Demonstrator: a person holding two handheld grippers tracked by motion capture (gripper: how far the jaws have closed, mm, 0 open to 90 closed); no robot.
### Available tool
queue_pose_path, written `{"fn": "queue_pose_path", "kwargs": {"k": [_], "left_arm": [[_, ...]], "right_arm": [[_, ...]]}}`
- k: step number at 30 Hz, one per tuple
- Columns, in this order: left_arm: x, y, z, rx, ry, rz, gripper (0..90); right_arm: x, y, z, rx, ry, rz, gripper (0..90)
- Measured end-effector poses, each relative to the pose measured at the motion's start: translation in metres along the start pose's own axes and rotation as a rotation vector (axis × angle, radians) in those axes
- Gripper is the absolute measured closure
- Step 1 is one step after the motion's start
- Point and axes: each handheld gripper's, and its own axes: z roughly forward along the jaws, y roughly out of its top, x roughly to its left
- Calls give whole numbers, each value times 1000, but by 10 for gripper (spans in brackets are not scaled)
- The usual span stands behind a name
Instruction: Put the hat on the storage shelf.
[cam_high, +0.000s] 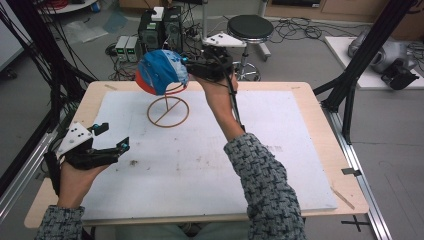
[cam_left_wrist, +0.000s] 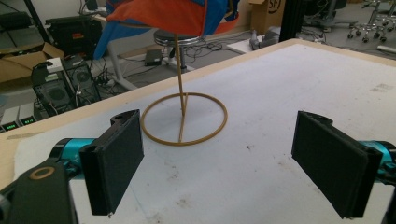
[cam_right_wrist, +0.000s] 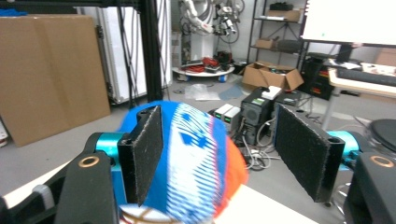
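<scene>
A blue, white and orange cap (cam_high: 161, 71) hangs on top of a thin wire stand (cam_high: 168, 111) with a ring base, at the back middle of the white mat. My right gripper (cam_high: 189, 67) is up at the cap's right side, open. In the right gripper view the cap (cam_right_wrist: 196, 158) lies blurred between the spread pads of that gripper (cam_right_wrist: 219, 154), close to the left pad and apart from the right one. My left gripper (cam_high: 113, 136) hovers open and empty over the mat's left edge. The left gripper view has that gripper (cam_left_wrist: 224, 163) facing the stand (cam_left_wrist: 184, 119) and the cap (cam_left_wrist: 168, 16).
A white mat (cam_high: 225, 165) covers most of the wooden table (cam_high: 320, 100). Black frame posts (cam_high: 350, 85) rise at the table's right and left sides. Behind the table stand a black stool (cam_high: 250, 27) and computer towers (cam_high: 160, 27) with cables on the floor.
</scene>
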Motion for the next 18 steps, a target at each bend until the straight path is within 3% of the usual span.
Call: {"fn": "queue_pose_path", "kwargs": {"k": [13,14,18], "left_arm": [[-4,-3,6,24,-8,6,169],[-4,-4,7,22,-11,5,168],[-5,-4,7,26,-9,7,168]], "right_arm": [[-48,-21,-75,-35,-69,47,290],[-55,-24,-87,-47,-85,56,286],[-63,-28,-102,-55,-102,59,282]]}}
